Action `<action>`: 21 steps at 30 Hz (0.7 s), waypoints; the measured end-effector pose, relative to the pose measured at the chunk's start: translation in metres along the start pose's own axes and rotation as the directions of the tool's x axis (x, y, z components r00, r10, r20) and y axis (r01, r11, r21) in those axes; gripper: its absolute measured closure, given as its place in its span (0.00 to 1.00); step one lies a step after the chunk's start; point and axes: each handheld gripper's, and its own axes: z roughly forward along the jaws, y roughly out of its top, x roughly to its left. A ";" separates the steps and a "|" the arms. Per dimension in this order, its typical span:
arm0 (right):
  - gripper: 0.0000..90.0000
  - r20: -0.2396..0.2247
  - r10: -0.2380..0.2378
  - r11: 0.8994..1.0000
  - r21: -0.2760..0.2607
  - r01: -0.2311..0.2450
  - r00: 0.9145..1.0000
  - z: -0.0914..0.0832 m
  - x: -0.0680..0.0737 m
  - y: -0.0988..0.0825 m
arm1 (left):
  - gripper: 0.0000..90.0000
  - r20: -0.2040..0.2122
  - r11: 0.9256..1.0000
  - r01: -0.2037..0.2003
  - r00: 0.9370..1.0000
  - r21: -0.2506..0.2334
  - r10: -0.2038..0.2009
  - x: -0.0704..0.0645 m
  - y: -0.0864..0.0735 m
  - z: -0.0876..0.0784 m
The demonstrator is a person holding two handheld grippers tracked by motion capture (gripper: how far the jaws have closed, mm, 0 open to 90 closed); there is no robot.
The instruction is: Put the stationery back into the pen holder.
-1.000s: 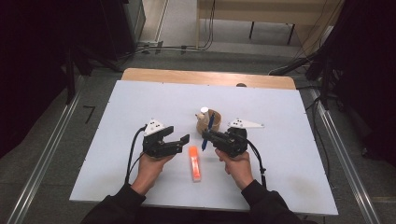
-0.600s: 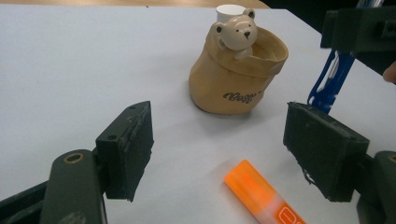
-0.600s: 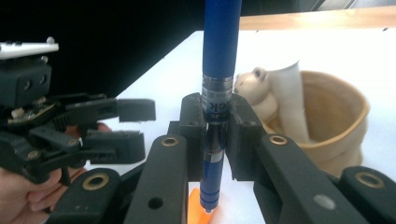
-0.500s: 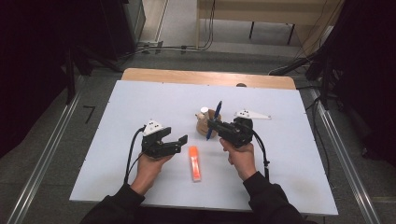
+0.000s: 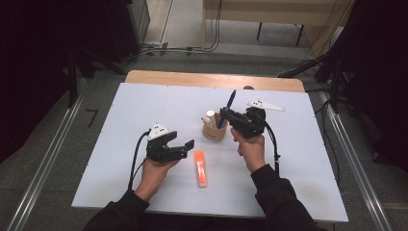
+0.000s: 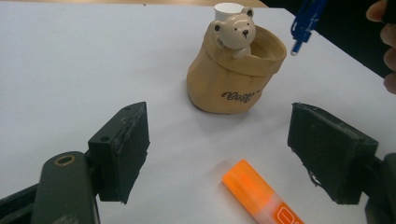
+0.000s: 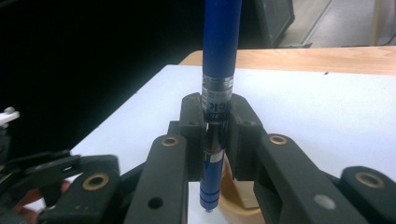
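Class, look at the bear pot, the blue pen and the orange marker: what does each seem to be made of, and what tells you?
Bear pot: probably glazed ceramic or resin; tan, smooth, soft sheen, moulded like a rolled bag. Blue pen: glossy plastic barrel with a printed label band. Orange marker: plastic, bright and smooth with a paler, possibly translucent section.

Even overhead light keeps the white tabletop [image 5: 144, 110] bright with faint shadows while the surrounding room sinks into near-black, and the right gripper view looks soft, the blue pen [image 7: 219, 70] perhaps slightly out of focus.
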 end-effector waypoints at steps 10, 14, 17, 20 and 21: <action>0.85 0.054 0.005 1.000 0.009 -0.006 0.999 0.016 -0.011 0.006 | 0.16 0.000 1.000 -0.010 1.000 -0.023 0.010 -0.004 0.002 -0.002; 0.85 0.074 -0.011 1.000 0.014 0.010 0.997 0.022 -0.013 0.005 | 0.16 0.004 1.000 0.014 1.000 -0.014 -0.014 -0.002 0.003 -0.002; 0.85 0.095 -0.035 0.999 0.027 0.033 0.995 0.027 -0.013 0.003 | 0.14 0.000 1.000 0.029 1.000 -0.010 -0.029 -0.001 0.003 -0.001; 0.85 0.113 -0.051 0.998 0.039 0.046 0.992 0.032 -0.014 0.001 | 0.10 -0.014 1.000 0.026 1.000 -0.007 -0.026 -0.002 0.002 -0.001; 0.85 0.119 -0.057 0.998 0.043 0.052 0.991 0.034 -0.015 0.000 | 0.10 -0.012 1.000 0.025 1.000 -0.006 -0.025 -0.002 0.002 -0.001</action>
